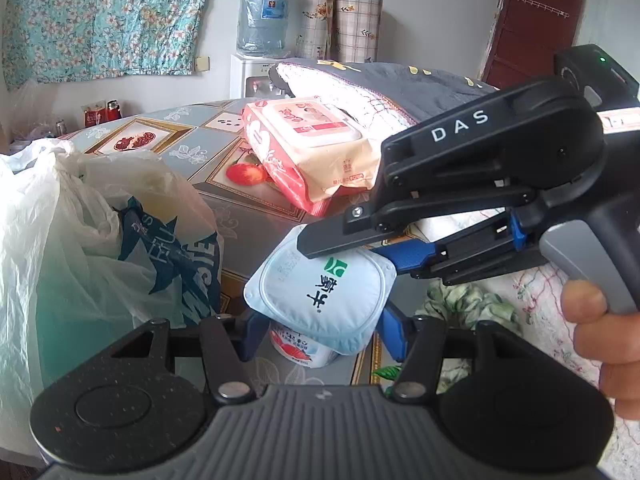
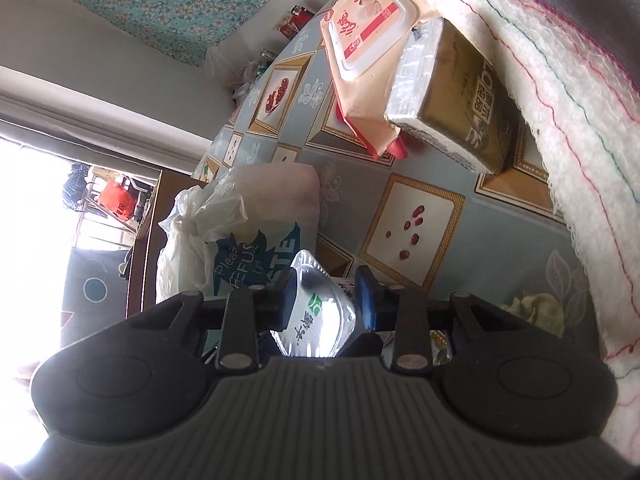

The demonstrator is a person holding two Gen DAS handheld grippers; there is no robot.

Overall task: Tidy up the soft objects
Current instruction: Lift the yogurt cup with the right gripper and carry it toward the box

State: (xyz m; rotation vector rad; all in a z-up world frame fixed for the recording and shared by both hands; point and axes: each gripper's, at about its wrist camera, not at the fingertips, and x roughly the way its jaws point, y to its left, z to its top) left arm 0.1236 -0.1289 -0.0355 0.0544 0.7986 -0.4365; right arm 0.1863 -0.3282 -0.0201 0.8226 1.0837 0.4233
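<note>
Left gripper [image 1: 320, 334]: fingers set wide, either side of yogurt cup [image 1: 320, 300], contact not discernible.
Right gripper [image 2: 326, 300]: fingers narrow, clamped on the cup's lid edge.
Yogurt cup: tilted, above desk [image 1: 248, 216], beside plastic bag [image 1: 100, 232].
Wipes pack [image 1: 312, 144]: flat on desk, beyond cup.

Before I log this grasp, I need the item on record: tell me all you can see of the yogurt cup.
The yogurt cup is a small plastic tub with a pale blue foil lid bearing a green logo and dark characters. It hangs tilted above the table, lid toward the left camera, rim pinched by the right hand-held gripper. The left hand-held gripper straddles it.
</note>
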